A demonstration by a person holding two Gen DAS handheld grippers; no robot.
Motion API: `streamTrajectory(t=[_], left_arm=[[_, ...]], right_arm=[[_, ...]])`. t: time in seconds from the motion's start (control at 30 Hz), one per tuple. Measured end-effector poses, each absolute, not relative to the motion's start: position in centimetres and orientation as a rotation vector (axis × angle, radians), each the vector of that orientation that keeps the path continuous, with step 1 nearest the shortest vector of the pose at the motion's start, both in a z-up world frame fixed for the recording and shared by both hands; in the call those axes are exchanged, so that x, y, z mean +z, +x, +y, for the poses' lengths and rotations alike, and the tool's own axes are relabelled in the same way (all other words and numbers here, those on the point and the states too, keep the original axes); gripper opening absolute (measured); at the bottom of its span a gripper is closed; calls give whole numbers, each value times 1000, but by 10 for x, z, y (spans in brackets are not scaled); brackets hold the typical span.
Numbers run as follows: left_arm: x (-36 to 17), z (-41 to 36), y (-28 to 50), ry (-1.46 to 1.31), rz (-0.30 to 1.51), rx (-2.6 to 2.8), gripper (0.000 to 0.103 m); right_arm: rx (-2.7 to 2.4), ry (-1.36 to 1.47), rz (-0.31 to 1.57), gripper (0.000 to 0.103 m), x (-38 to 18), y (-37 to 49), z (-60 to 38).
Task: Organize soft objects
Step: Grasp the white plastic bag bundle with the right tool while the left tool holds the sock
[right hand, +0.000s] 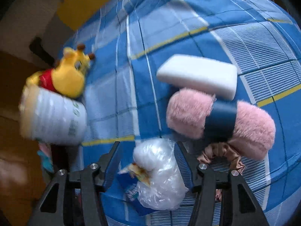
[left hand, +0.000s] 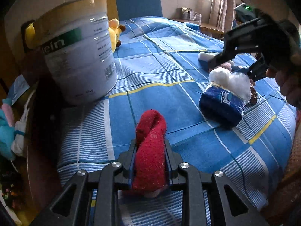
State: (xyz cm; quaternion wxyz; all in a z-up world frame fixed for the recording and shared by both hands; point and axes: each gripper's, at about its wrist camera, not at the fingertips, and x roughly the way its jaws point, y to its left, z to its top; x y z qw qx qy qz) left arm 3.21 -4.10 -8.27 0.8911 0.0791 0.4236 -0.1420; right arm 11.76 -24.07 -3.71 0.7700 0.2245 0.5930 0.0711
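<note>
My left gripper point(left hand: 150, 145) is shut on a red fuzzy sock point(left hand: 150, 150), which stands up between its pads above the blue checked bedsheet point(left hand: 169, 71). A clear bag of white cotton with a blue label point(right hand: 160, 169) lies between the fingers of my right gripper point(right hand: 148, 145). The right pad point(right hand: 181, 162) touches the bag; the left one stands off it, so the gripper is open. In the left wrist view the right gripper point(left hand: 229, 69), held by a hand, hangs over that cotton bag point(left hand: 223, 96).
A large tin can point(left hand: 79, 47) stands at the bed's left edge beside a yellow plush toy point(right hand: 69, 75). A white sponge point(right hand: 197, 75), a pink fluffy roll with a blue band point(right hand: 188, 111) and a brown scrunchie point(right hand: 222, 152) lie by the bag. Light blue and white soft things point(left hand: 11, 131) sit off the bed's left side.
</note>
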Motion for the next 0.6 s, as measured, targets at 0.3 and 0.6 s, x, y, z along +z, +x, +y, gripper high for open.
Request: streamTrajectory(t=[0.3,0.6], left_arm=[[-85,-40,28,158,842,-297,28],[-85,-38,21,146,821,-297,28]], right_arm=[[59,345,1337,35,-49,117,-232],[114,112,1211,33,-37,120,-194]])
